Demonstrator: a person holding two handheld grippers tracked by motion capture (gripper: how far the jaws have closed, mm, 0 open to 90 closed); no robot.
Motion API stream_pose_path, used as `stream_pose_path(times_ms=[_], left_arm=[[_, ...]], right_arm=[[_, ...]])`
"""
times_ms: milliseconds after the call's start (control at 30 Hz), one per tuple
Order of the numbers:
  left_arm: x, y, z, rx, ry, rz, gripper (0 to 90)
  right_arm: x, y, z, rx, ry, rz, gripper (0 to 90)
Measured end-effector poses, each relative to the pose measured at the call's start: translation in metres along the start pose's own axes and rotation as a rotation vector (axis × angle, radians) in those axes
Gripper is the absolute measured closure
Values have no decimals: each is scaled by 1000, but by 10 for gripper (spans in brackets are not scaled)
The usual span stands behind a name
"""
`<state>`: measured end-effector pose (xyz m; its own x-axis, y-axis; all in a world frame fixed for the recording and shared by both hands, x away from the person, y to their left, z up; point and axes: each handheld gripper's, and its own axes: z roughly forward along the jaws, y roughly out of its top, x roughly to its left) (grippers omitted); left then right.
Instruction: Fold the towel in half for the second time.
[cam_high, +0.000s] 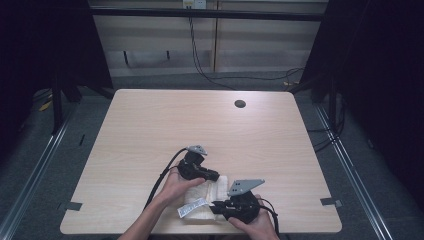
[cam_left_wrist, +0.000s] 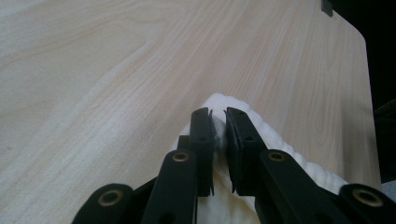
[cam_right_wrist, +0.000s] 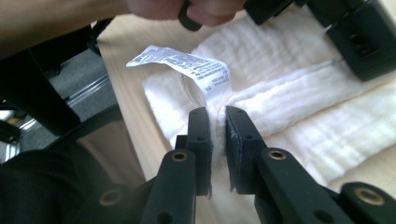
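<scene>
High view: each hand-held gripper, left (cam_high: 212, 176) and right (cam_high: 216, 206), angles inward, pinching the white towel (cam_high: 212, 192).

A lab recording bay is indicated: pale wooden table (cam_high: 150, 125) centre frame, black curtains (cam_high: 380, 75) at both sides, trailing black cables (cam_high: 200, 55) at top.

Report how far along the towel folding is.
Done: the white towel lies folded into a compact rectangle near the front edge of the table, care label sticking out. In hand: the left hand-held gripper and the right hand-held gripper each have cloth between nearly closed jaws. Left, as a guess: letting go, or one more fold.
</scene>
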<state>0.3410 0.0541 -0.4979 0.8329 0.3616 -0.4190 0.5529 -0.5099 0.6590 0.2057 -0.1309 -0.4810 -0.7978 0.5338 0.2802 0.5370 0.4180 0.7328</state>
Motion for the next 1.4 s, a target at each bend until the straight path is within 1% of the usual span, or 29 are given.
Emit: stream_pose_path(times_ms=[33, 67, 133, 200, 233, 300, 367, 400, 433, 467, 533, 567, 633, 667, 733, 767, 800, 900, 967, 1000, 1133, 1167, 1200, 1300, 1367, 1400], left_arm=[[0, 0, 1, 0, -3, -3, 818], [-1, 0, 2, -4, -9, -6, 817], [-3, 1, 3, 4, -7, 4, 798], [-3, 2, 3, 2, -9, 4, 791], [-3, 3, 3, -2, -6, -3, 793], [-3, 5, 3, -1, -6, 4, 791], [-4, 6, 4, -4, -4, 3, 789], [-4, 7, 4, -3, -7, 8, 774], [-5, 8, 4, -11, -15, 6, 738], [-6, 9, 3, -8, -15, 17, 738], [-8, 10, 1, -19, -11, 31, 717], [-10, 11, 0, -32, -7, 27, 690], [-12, 11, -4, -52, 0, 33, 633], [-12, 11, -6, -45, 6, 42, 594], [-14, 10, -10, -49, 25, 49, 515], [-14, 10, -13, -53, 20, 53, 497], [-15, 9, -16, -53, 27, 54, 480], [-16, 6, -24, -52, 49, 60, 434], [-16, 4, -30, -37, 65, 71, 411], [-16, 4, -34, -32, 76, 69, 402], [-18, -1, -46, -24, 116, 68, 421], [-18, -3, -50, -18, 132, 83, 418], [-18, -5, -54, -14, 143, 82, 403], [-16, -12, -70, -31, 171, 62, 376], [-15, -15, -78, -49, 191, 50, 359], [-14, -19, -83, -58, 195, 38, 345]], right_arm=[[0, -1, -1, 4, 1, 13, 805], [-1, -1, -1, 3, 1, 13, 801], [-2, -2, -4, 0, -1, 20, 783], [-3, -4, -6, 10, -4, 14, 779], [-4, -5, -7, 12, -8, 11, 796], [-6, -7, -9, 21, -10, 13, 791], [-8, -11, -11, 18, -13, 19, 787], [-8, -13, -12, 17, -15, 17, 774], [-8, -14, -13, 19, -22, 22, 757], [-10, -16, -14, 23, -26, 22, 740], [-10, -18, -17, 26, -43, 25, 678], [-11, -18, -19, 26, -51, 32, 644], [-10, -19, -21, 31, -69, 40, 578], [-10, -20, -23, 26, -72, 46, 559], [-11, -21, -25, 24, -80, 53, 493], [-13, -22, -28, 17, -90, 61, 468], [-14, -23, -30, 10, -95, 76, 452], [-20, -21, -36, -16, -126, 86, 412], [-24, -20, -40, -33, -143, 92, 414], [-27, -18, -44, -44, -156, 98, 415], [-38, -14, -55, -78, -187, 113, 434], [-41, -13, -58, -80, -184, 113, 448], [-43, -12, -61, -89, -184, 116, 449], [-49, -11, -69, -128, -204, 141, 449], [-51, -10, -73, -135, -220, 136, 461], [-52, -10, -75, -136, -222, 131, 463]])
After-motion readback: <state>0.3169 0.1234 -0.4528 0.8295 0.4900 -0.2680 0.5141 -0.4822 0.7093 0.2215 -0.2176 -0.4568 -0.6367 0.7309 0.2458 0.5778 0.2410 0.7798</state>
